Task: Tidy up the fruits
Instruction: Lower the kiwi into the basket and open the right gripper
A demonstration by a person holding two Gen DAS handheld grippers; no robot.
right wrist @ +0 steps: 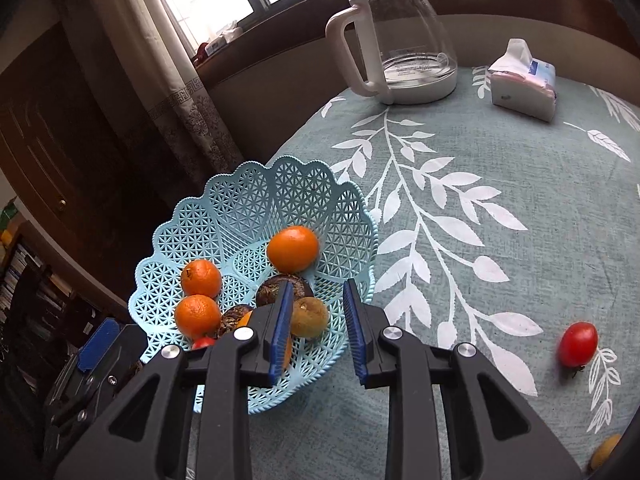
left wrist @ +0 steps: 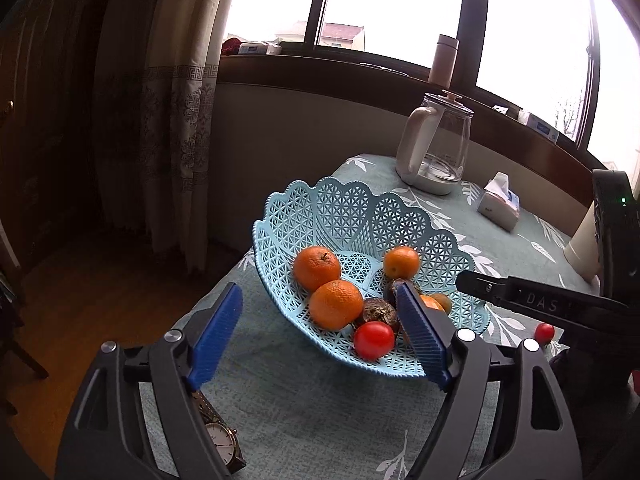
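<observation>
Your right gripper's [right wrist: 316,330] blue finger hides most of the small red tomato [right wrist: 203,342] in the pale blue lattice plastic basket [right wrist: 256,196]. At the frame's lower right, a yellowish fruit [right wrist: 605,451] is cut off by the edge.

At lower left of the left wrist view, the gold-rimmed wristwatch [left wrist: 222,446] lies half behind your left gripper [left wrist: 320,340].

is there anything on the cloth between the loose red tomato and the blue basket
Nothing visible. In the right wrist view the loose tomato lies on bare tablecloth, and the stretch to the basket is clear. The kettle and tissue pack sit farther back.
</observation>
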